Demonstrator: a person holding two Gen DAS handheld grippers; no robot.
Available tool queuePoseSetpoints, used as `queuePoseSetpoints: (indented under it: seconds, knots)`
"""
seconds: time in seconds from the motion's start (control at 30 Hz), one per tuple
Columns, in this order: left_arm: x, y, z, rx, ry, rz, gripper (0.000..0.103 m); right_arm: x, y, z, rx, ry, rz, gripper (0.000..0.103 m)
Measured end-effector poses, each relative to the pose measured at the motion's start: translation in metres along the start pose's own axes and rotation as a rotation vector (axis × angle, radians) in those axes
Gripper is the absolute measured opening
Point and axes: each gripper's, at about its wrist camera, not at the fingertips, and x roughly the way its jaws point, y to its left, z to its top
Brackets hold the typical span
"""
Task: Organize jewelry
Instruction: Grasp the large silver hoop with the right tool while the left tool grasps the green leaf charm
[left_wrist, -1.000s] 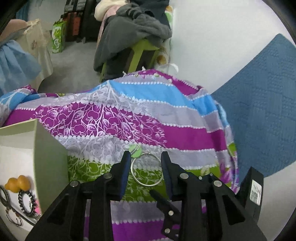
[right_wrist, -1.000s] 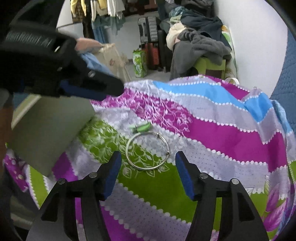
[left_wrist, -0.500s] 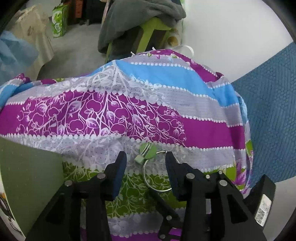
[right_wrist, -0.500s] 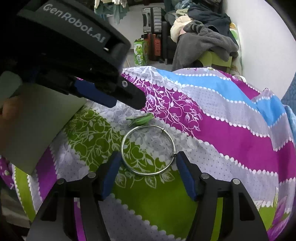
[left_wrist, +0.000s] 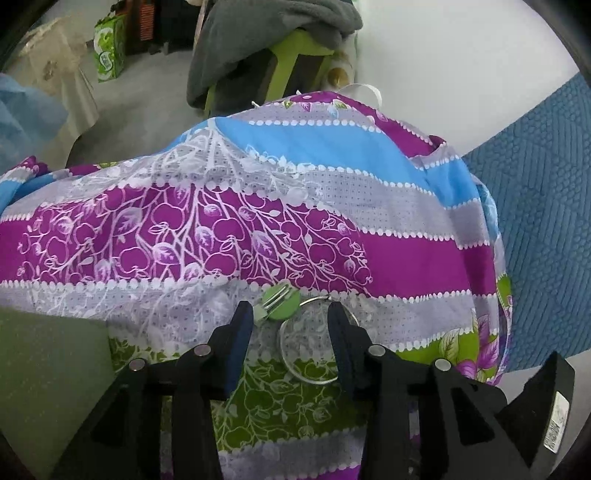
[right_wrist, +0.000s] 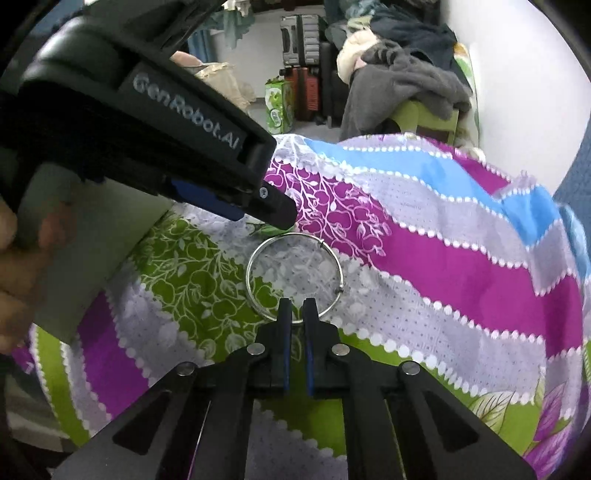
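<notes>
Jaws on your right gripper (right_wrist: 295, 308) were spread wide either side of the silver bangle (right_wrist: 294, 275) half a second ago; now they have drawn almost together on the wire at the ring's 6 o'clock edge, so you appear to have it pinched, though it lies flat on the patterned cloth (right_wrist: 424, 266) and has not been lifted; I judge the pick-up of this piece begun, with the carry to the box yet to come; your left gripper (left_wrist: 291, 317) stays spread apart, holding nothing, and has crept forward so its jaws now straddle the green clip (left_wrist: 277, 302) at about 12 o'clock of the bangle.

Your right wrist view shows the whole ring and the pinch on it, with the left gripper's body looming in from 10 o'clock and hiding most of the clip; your left wrist view shows that clip plainly, lying just beside the bangle's far rim, but cuts off the ring's right side behind its own jaw; the pale green box wall (left_wrist: 51, 369) sits at 8 o'clock there; whether clip and ring touch, I cannot tell.
</notes>
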Motion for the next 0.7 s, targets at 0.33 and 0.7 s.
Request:
queuePoseSetpoints:
  seconds: [0.33,0.7]
  knots:
    - [0.021,-0.013,0.003,0.095,0.01,0.11,0.027,-0.003,-0.005,0.003,0.032,-0.033,0.049,0.048]
    - [0.004,-0.003,0.005,0.046,-0.038,0.059,0.023,0.011,-0.001,0.013,0.009,-0.038,0.044,0.071]
